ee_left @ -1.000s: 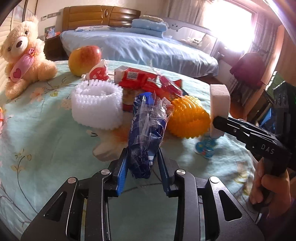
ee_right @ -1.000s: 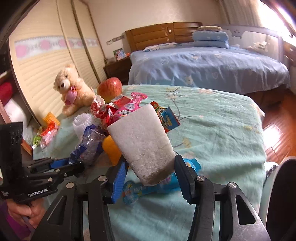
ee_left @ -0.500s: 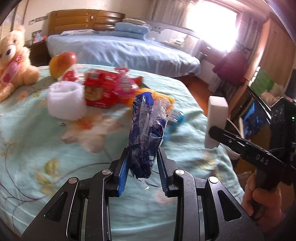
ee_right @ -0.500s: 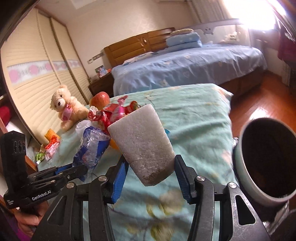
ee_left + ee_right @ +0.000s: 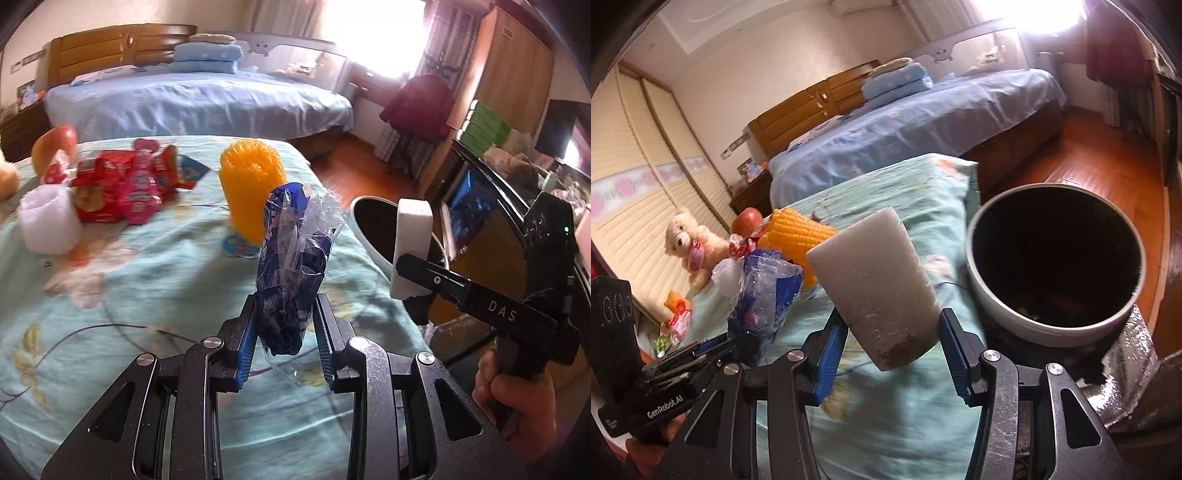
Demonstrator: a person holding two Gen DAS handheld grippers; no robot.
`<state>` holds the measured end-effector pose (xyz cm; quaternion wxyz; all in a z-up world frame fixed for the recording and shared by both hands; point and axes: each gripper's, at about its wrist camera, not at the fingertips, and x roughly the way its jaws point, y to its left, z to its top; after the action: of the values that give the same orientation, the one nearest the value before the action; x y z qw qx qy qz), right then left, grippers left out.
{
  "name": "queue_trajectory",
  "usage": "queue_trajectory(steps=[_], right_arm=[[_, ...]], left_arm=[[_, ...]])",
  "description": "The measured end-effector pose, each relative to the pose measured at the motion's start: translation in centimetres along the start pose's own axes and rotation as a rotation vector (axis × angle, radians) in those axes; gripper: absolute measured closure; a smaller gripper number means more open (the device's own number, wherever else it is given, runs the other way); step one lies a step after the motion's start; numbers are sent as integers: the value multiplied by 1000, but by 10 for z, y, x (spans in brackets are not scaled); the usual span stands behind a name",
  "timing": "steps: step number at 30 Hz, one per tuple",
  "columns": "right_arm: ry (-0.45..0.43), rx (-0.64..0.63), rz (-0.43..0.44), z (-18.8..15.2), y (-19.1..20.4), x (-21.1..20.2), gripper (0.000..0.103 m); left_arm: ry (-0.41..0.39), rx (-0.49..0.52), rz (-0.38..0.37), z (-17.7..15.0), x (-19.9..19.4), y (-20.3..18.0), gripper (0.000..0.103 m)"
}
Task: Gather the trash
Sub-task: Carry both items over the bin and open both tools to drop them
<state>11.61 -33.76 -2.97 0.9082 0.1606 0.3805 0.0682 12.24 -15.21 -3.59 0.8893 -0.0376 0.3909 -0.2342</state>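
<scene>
We see a crumpled blue plastic wrapper (image 5: 291,266) pinched upright in our left gripper (image 5: 284,332) above the teal bedspread (image 5: 147,288). Our right gripper (image 5: 892,343) clamps a white foam block (image 5: 875,284) just beside the round trash bin (image 5: 1052,332), whose dark opening sits at the bed's edge.

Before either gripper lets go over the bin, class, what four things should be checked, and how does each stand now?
1. Left gripper shut on the blue wrapper: ok.
2. Right gripper shut on the foam block: ok.
3. Trash bin mouth open, nothing covering it: ok.
4. Foam block over the bin mouth: not ok, it sits left of the rim in the right wrist view.
</scene>
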Motion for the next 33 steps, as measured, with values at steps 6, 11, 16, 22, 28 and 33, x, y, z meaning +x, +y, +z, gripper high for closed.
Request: queue_trajectory(steps=[6, 11, 16, 22, 28, 33], right_arm=[[-9, 34, -22, -3, -18, -8, 52], [-19, 59, -41, -3, -31, -12, 52], [-35, 82, -62, 0, -43, -17, 52], [-42, 108, -93, 6, -62, -21, 52], [-46, 138, -123, 14, -81, -21, 52], [-40, 145, -144, 24, -94, -16, 51]], left_arm=[[22, 30, -24, 0, 10, -20, 75], [39, 55, -38, 3, 21, -35, 75], [47, 88, -53, 6, 30, -51, 75], [59, 112, -68, 13, 43, -69, 75], [61, 136, -76, 28, 57, -85, 75], [73, 141, -76, 40, 71, -94, 75]])
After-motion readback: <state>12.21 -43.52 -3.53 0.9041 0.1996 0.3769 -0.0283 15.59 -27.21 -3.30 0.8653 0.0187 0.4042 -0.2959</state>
